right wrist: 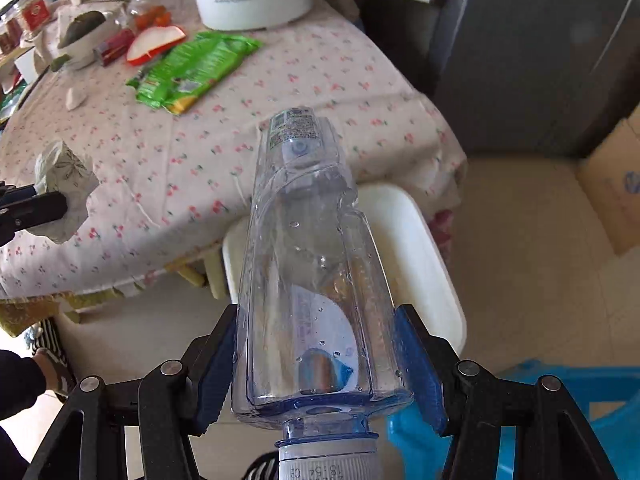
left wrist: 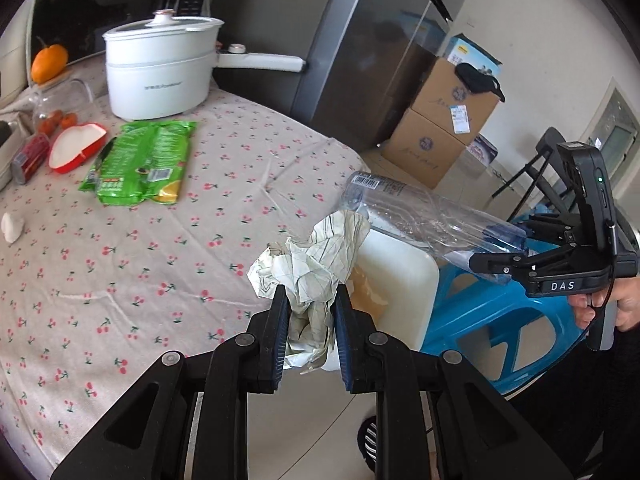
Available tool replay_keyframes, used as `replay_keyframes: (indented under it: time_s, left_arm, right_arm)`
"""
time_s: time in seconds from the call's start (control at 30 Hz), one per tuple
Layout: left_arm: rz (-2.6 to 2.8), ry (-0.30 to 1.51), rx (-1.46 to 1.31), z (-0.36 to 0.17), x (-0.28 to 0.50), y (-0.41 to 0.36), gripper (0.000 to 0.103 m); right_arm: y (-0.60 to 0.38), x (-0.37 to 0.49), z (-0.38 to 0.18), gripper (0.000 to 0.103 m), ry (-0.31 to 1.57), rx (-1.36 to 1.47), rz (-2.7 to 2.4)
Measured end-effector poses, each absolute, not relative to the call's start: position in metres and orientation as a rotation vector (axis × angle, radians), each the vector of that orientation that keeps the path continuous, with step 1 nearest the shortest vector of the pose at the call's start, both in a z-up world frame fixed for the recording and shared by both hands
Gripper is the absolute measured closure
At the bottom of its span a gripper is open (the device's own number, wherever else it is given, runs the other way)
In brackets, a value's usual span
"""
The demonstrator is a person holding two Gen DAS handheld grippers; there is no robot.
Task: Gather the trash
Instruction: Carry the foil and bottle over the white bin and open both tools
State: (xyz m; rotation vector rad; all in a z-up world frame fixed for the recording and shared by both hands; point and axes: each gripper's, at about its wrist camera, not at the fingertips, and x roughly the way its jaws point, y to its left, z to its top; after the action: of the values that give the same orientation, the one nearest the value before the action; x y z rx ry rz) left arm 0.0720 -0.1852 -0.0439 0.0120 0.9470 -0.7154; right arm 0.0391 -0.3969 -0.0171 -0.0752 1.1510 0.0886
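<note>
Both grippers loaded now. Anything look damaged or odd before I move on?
The clear plastic bottle in the right gripper is dented partway along its body. The crumpled paper sits clamped in the left gripper. Nothing spilled.

Soft daylight, strong fisheye bend in both views

Even, diffuse light fills the room; shadows on the tablecloth [left wrist: 168, 216] are faint. The grey fridge [left wrist: 360, 60] carries a dull sheen, and the clear bottle [right wrist: 316, 248] shows small glints. Straight lines bow toward the dark rounded corners. Far objects in the right wrist view look slightly smeared; near ones stay sharp.
</note>
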Motion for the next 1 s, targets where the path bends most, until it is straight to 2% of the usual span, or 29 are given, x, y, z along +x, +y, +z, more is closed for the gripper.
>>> replay_keyframes:
  time_s: [0.2, 0.43, 0.57, 0.7, 0.83, 0.93, 0.97, 1.0]
  left_arm:
    - [-0.777, 0.977, 0.073, -0.066, 0.069, -0.232, 0.081]
    - [-0.781, 1.021, 0.081, -0.092, 0.078, -0.264, 0.081]
    - [-0.793, 1.029, 0.089, -0.102, 0.085, -0.280, 0.080]
    - [-0.811, 1.040, 0.103, -0.113, 0.090, -0.298, 0.080]
    - [-0.827, 1.045, 0.133, -0.127, 0.093, -0.316, 0.080]
    - [-0.838, 1.034, 0.134, -0.133, 0.096, -0.323, 0.075]
    - [-0.839, 1.040, 0.131, -0.134, 0.097, -0.325, 0.065]
    - [-0.822, 1.047, 0.130, -0.135, 0.099, -0.326, 0.060]
  right_arm:
    - [-0.423, 0.048, -0.071, 0.037, 1.326, -0.032, 0.057]
    - [-0.432, 0.080, -0.114, 0.037, 1.420, 0.013, 0.051]
    - [-0.443, 0.092, -0.119, 0.036, 1.442, 0.090, 0.045]
    - [-0.459, 0.091, -0.101, 0.026, 1.390, 0.134, 0.015]
    - [-0.479, 0.082, -0.087, 0.026, 1.356, 0.182, -0.020]
    - [-0.489, 0.075, -0.082, 0.026, 1.350, 0.186, -0.054]
    - [-0.493, 0.073, -0.081, 0.025, 1.346, 0.188, -0.061]
    - [-0.498, 0.073, -0.081, 0.025, 1.344, 0.188, -0.069]
